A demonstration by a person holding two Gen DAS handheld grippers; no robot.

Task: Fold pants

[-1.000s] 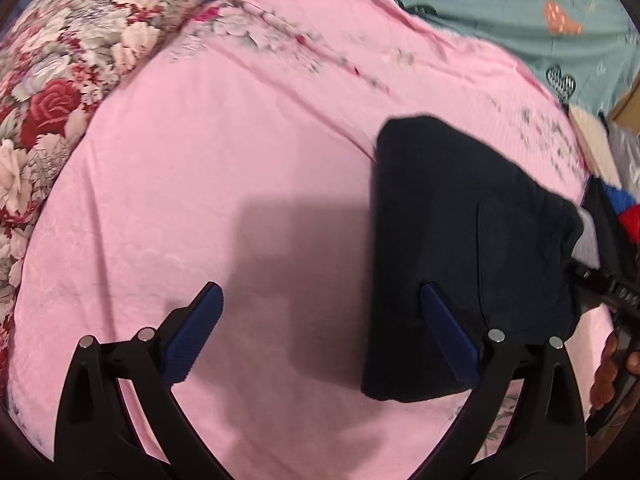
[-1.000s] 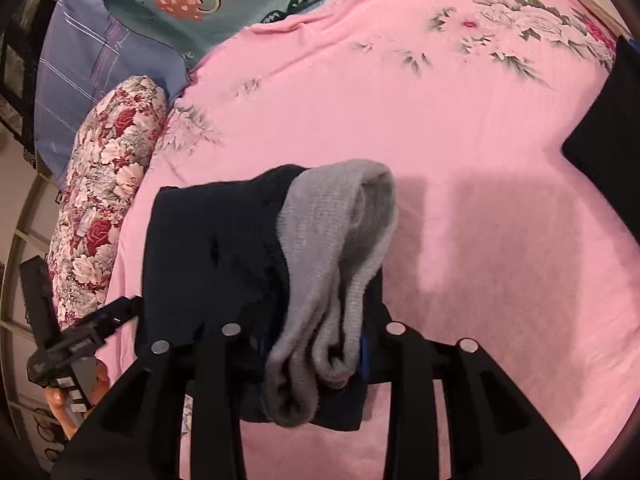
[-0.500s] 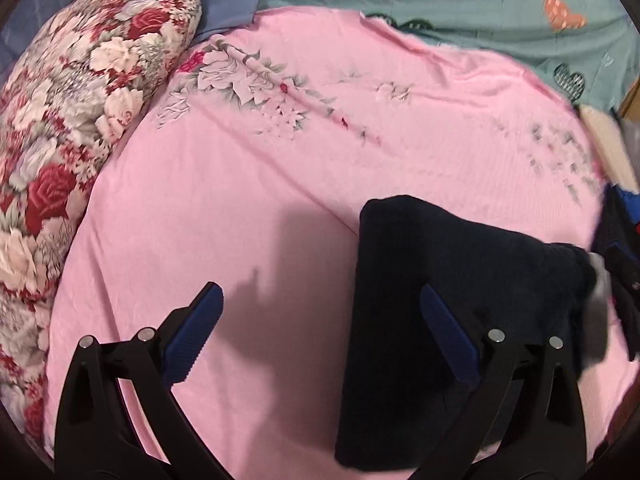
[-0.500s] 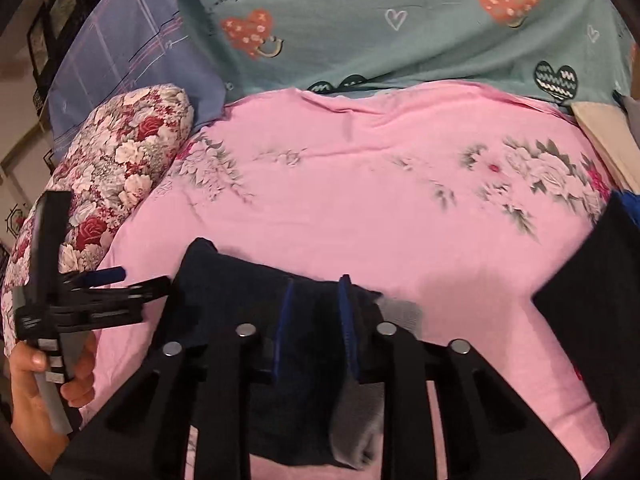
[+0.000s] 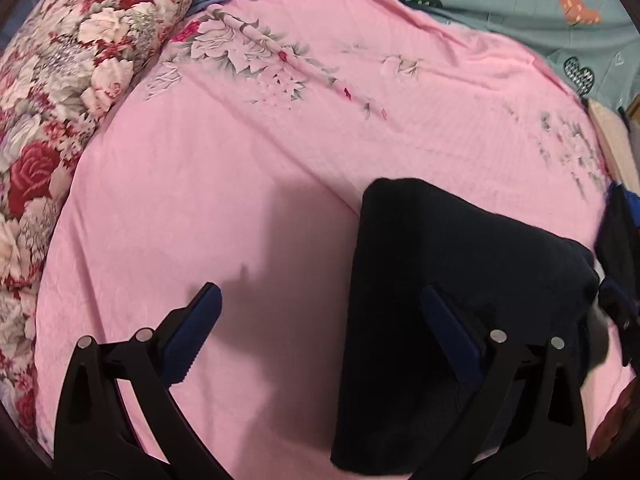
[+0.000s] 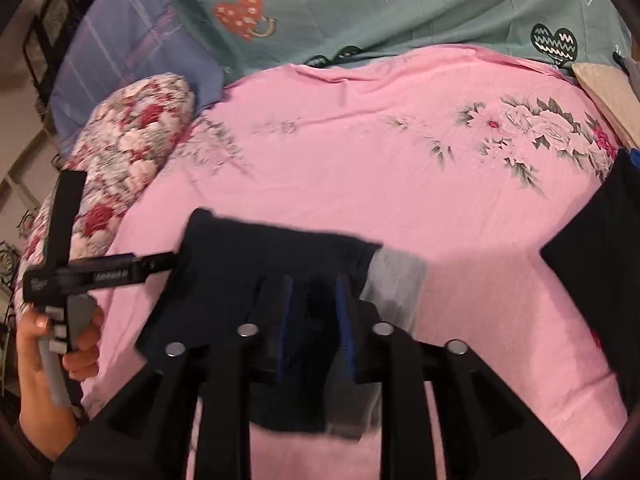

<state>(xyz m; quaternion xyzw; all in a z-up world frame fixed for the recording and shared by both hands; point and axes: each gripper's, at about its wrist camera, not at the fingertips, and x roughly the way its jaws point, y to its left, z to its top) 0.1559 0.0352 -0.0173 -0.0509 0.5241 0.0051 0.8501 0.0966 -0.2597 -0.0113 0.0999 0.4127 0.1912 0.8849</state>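
The pants (image 5: 452, 292) are found already reduced to a compact dark bundle on the pink sheet (image 5: 248, 168), so the folding is judged largely done. In the left wrist view the left gripper (image 5: 320, 312) is held spread wide and grips nothing; the bundle lies under and ahead of its right finger, while bare sheet lies beneath its left finger. In the right wrist view the right gripper (image 6: 316, 312) is clamped on the near edge of the bundle, with a grey inner layer (image 6: 394, 280) exposed just to its right. That grey flap is not yet tucked. What remains is judged to be the setting down, the release, and perhaps a squaring of the edges. Another dark garment (image 6: 600, 268) lies well to the right, apart from the bundle.
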